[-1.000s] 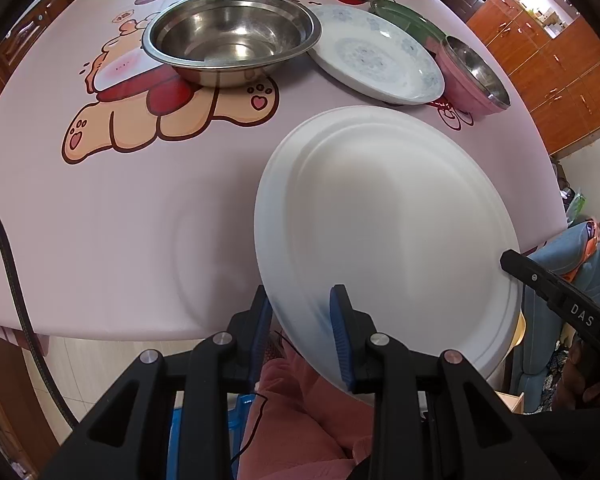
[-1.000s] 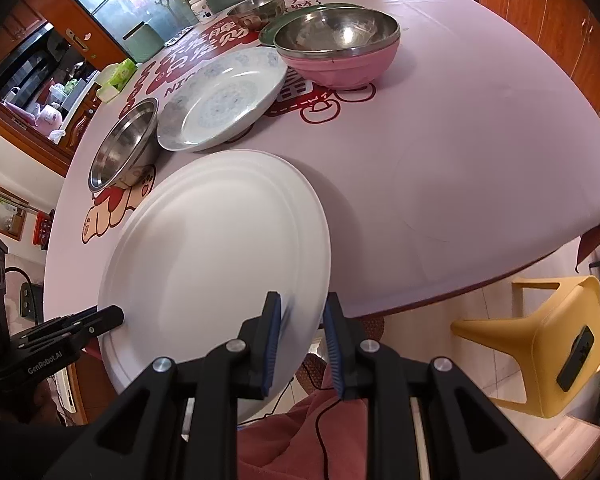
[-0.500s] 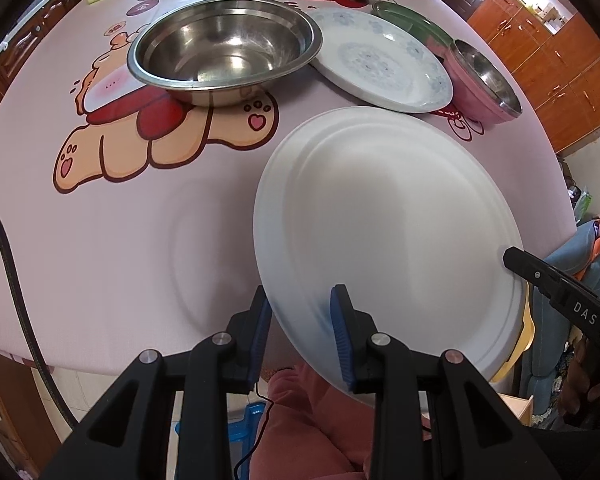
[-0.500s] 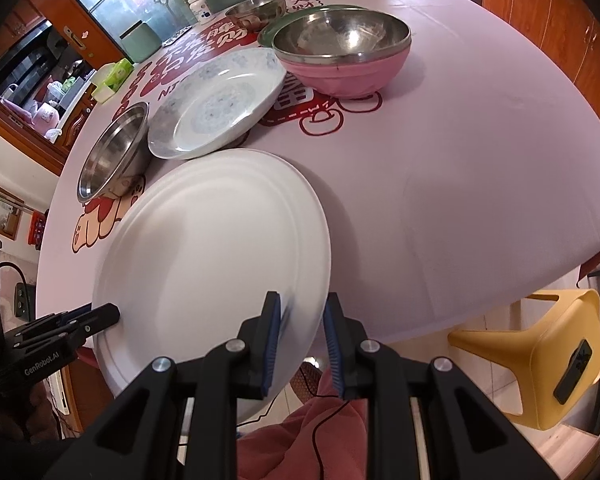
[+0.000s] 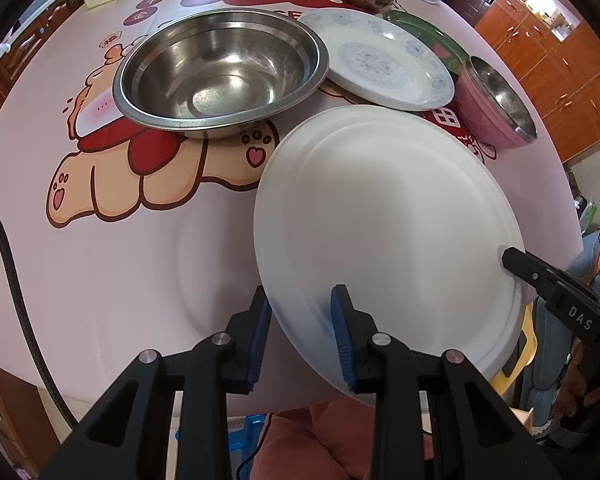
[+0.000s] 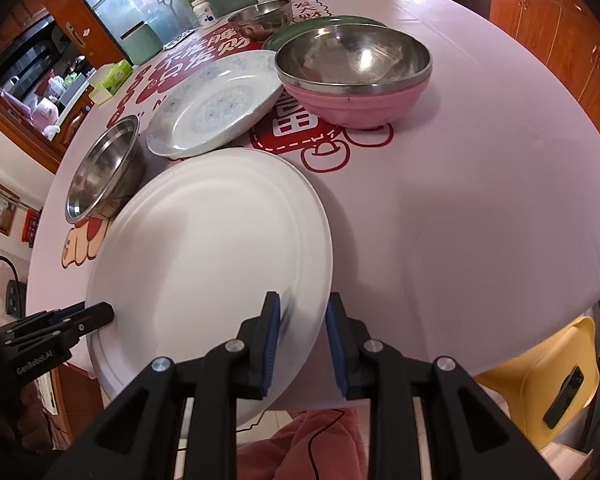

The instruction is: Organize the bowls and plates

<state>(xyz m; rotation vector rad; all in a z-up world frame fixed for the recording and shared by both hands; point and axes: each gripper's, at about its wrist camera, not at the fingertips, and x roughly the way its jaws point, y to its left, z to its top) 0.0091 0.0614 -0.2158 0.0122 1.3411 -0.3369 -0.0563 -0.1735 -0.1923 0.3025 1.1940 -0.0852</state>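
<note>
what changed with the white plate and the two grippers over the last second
The white plate, gripped at opposite rim edges by the left gripper and right gripper, was carried farther in over the table, toward the steel bowl and patterned plate. The right gripper's jaws are now opening, rim still between them. The other dishes kept their places.

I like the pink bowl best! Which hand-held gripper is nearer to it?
Right. The right hand-held gripper grips the big white plate on the side nearer the pink bowl; the left hand-held gripper grips the far side.
</note>
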